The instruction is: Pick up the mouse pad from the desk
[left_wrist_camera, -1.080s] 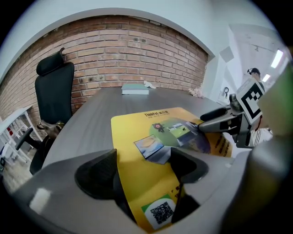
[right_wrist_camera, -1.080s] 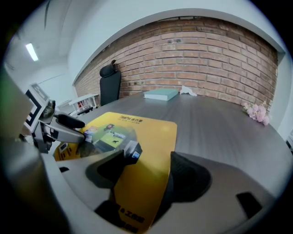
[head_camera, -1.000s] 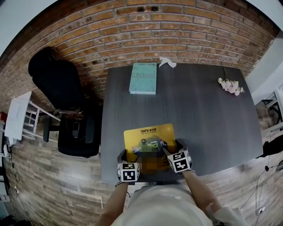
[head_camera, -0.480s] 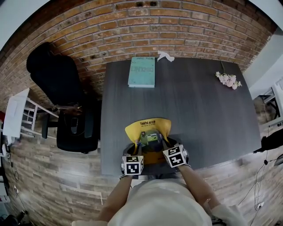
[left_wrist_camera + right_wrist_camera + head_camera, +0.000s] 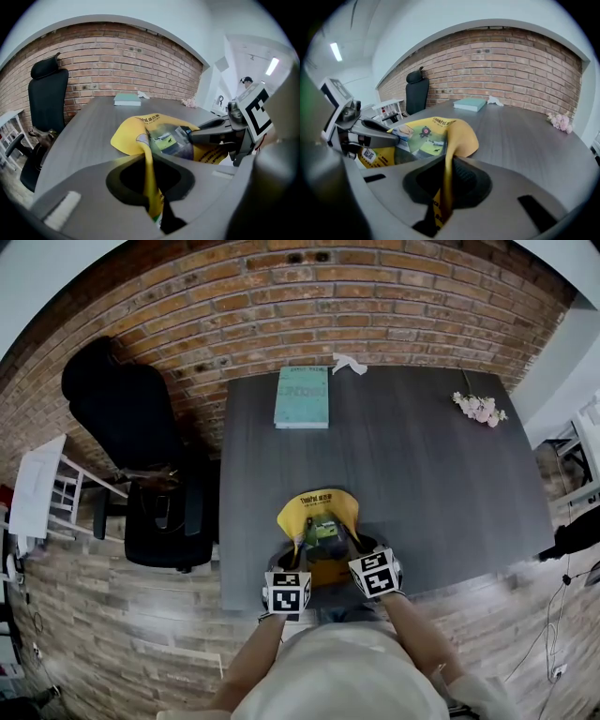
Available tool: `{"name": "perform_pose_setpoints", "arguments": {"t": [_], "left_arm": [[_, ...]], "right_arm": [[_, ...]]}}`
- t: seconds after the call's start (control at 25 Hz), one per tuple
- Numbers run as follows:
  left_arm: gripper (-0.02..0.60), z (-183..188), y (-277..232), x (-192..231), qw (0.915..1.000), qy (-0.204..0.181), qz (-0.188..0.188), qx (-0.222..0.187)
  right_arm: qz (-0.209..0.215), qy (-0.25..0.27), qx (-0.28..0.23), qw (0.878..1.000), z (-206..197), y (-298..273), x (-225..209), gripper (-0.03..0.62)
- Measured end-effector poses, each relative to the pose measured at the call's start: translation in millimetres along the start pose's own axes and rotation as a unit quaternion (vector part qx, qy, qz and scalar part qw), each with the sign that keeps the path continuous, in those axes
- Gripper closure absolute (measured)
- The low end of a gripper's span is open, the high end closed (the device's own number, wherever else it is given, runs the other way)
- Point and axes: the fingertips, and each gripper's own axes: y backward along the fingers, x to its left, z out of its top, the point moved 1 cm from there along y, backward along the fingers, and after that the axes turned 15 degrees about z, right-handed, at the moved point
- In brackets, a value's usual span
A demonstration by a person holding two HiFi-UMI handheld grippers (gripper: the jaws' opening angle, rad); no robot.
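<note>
The yellow mouse pad point(image 5: 319, 512) with a printed picture is bent up into a trough, its near edge lifted off the dark desk point(image 5: 431, 484) near the front edge. My left gripper point(image 5: 293, 555) is shut on the pad's near left edge; in the left gripper view the yellow pad point(image 5: 136, 136) runs straight down between the jaws of the left gripper point(image 5: 151, 187). My right gripper point(image 5: 354, 546) grips the near right edge, its jaws still closing; the pad point(image 5: 440, 133) is pinched in the right gripper point(image 5: 446, 187). Each gripper shows in the other's view.
A teal book point(image 5: 302, 397) lies at the desk's far edge, a crumpled white paper point(image 5: 349, 364) beside it. Pink flowers point(image 5: 478, 409) lie at the far right. A black office chair point(image 5: 141, 456) stands left of the desk, with a brick wall behind.
The pad lay flat a second ago with both grippers open at its near corners. Both have closed on its edge and risen, and the pad has folded upward.
</note>
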Motion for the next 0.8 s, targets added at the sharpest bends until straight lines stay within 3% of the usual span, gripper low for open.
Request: {"name": "perform_pose_setpoints", "arguments": {"t": [0.4,0.8], "left_arm": [[0.552,18.2,52.0,9.2,0.9983,0.006,-0.02,-0.055],[0.552,11.9,112.7,25.2,0.9944,0.021,-0.037,-0.096]], "right_arm": [[-0.023,-0.007,-0.059,0.998,19.8,39.8,43.3,0.559],[-0.043,-0.001,-0.111,0.993,25.0,72.8,101.8,0.559]]}}
